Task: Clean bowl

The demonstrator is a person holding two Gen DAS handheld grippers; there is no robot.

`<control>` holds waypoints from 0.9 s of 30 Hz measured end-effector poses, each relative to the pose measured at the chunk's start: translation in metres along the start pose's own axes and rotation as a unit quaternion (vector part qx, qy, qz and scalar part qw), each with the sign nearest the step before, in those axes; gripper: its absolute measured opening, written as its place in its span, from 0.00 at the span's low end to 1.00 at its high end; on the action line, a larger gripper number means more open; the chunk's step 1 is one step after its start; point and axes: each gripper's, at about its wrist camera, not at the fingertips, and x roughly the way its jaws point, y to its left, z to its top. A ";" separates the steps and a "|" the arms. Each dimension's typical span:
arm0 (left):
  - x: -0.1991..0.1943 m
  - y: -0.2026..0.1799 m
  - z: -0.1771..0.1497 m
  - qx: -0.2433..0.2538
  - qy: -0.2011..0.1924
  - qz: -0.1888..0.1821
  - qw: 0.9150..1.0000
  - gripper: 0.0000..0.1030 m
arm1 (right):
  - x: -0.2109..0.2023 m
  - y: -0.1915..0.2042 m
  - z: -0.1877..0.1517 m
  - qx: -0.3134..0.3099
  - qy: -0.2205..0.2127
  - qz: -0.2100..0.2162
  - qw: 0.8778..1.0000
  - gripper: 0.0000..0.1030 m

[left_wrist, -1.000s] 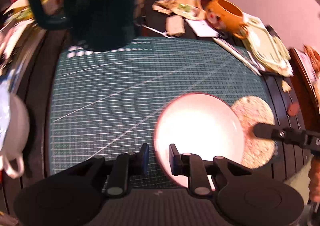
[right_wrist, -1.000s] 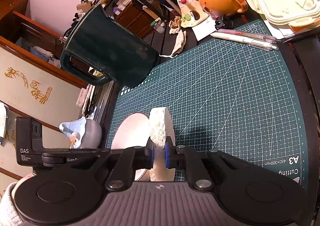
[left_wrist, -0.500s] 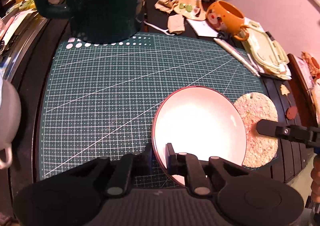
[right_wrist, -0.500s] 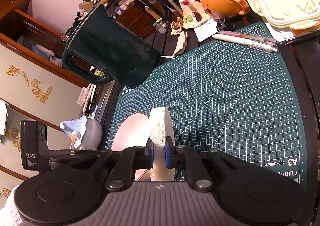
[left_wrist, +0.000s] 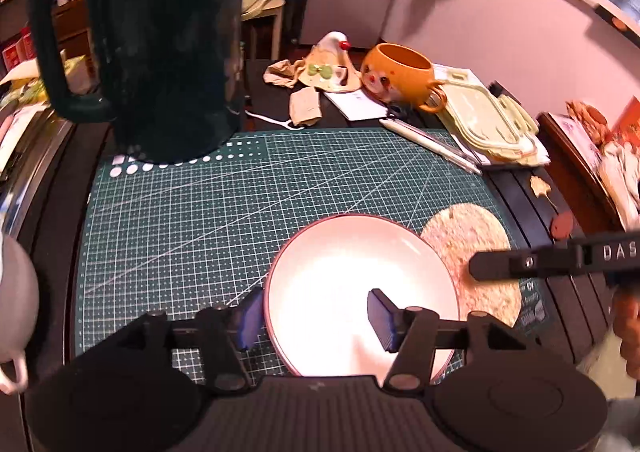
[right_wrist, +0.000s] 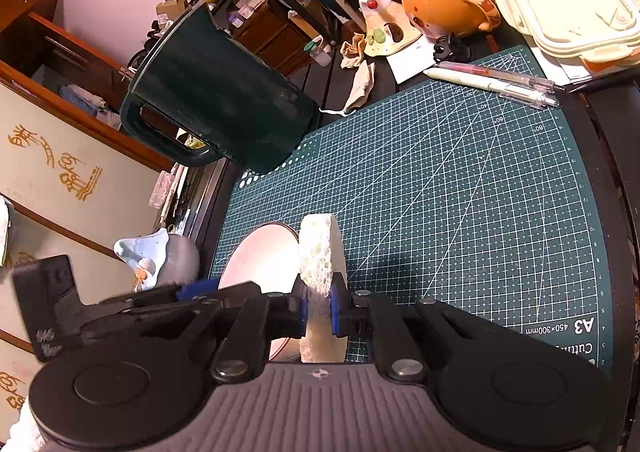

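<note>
A white bowl with a dark red rim sits on a green cutting mat, toward the mat's near right corner, on a dark table. It looks bare and very bright inside; no dirt can be made out against the glare.

The left gripper is low over the bowl's near left edge. Its fingers are spread wide, one blue pad outside the rim on the left, the other over the bowl's inside. The rim passes between them, but neither pad clearly touches it. This hand is the nearer of the two to the bowl, and the bowl lies straight ahead and slightly right of it.

The right gripper holds a round, flat sponge, cream and speckled, pinched tight between its fingers. From the right wrist camera the sponge stands on edge, its flat face turned toward the bowl, which lies just to the sponge's left. From the left wrist camera the sponge shows as a disc just beyond the bowl's right rim, overlapping it slightly.

The next move probably turns on this: the sponge must travel left, over the rim and into the bowl, while the left fingers close on the near left edge to steady it.

Far left on the mat stands a tall dark green jug. An orange mug and pale container lids lie at the far right.
</note>
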 end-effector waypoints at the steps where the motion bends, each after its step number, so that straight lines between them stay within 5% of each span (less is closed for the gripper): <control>1: 0.000 0.002 0.001 -0.007 0.001 -0.001 1.000 0.53 | 0.000 0.000 0.000 0.000 0.000 0.000 1.000 0.10; 5: -0.002 0.004 0.004 -0.008 0.000 0.018 1.000 0.53 | 0.000 0.000 0.000 -0.001 0.000 0.000 1.000 0.10; 11: 0.008 0.011 0.004 -0.028 0.045 0.002 0.999 0.53 | 0.000 0.001 -0.001 -0.003 0.000 -0.001 1.000 0.10; 21: 0.012 0.011 -0.001 -0.038 0.059 -0.009 0.997 0.52 | 0.001 0.002 -0.001 -0.006 0.000 -0.005 1.000 0.10; 23: 0.014 0.017 0.000 -0.057 0.068 -0.011 0.996 0.49 | 0.001 0.003 -0.001 -0.007 0.001 -0.007 1.000 0.10; 25: 0.014 0.019 0.001 -0.065 0.071 -0.002 0.995 0.32 | 0.001 0.003 -0.001 -0.008 0.001 -0.008 1.000 0.10; 27: 0.014 0.019 0.002 -0.063 0.071 0.005 0.995 0.32 | 0.001 0.004 -0.002 -0.011 0.001 -0.008 1.000 0.10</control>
